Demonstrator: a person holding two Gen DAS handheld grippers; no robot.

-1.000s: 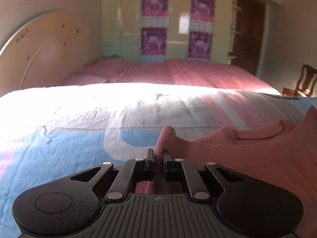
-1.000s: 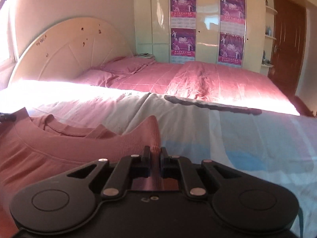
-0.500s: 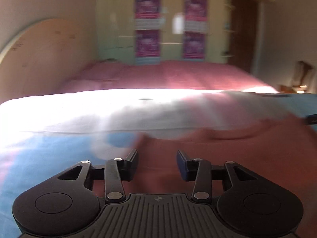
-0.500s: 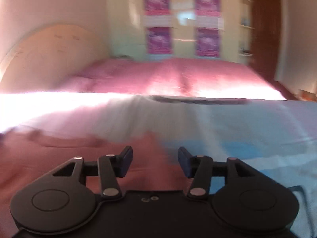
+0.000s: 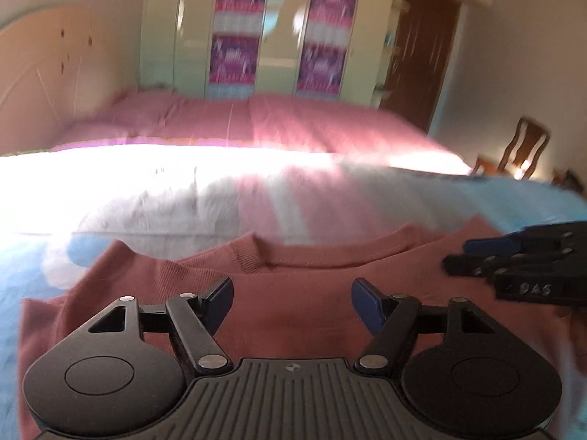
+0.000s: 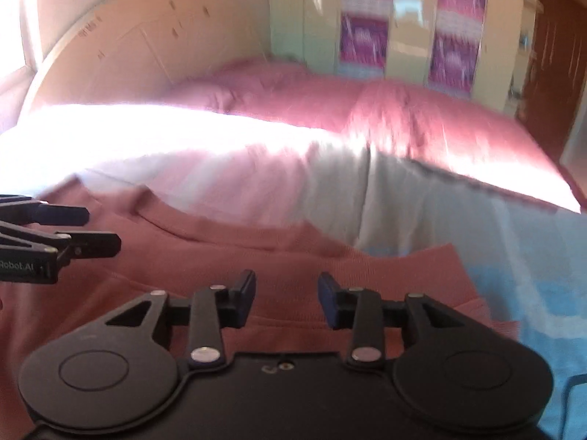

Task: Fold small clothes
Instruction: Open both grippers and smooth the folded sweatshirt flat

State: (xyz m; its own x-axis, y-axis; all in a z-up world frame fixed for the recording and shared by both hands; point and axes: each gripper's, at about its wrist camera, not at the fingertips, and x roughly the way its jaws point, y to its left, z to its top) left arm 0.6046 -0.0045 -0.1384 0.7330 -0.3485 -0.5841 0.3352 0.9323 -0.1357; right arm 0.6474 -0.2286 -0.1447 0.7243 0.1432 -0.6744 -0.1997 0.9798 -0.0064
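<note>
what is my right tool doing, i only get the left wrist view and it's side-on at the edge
Observer: In the right wrist view the right tool is open over the pink shirt. Its jaws have just been closing a little, with nothing between them.
Operator: where does the shirt end on that side
Observer: It ends in a squared flap lying on the blue sheet, out past the tool's right finger and apart from it.
</note>
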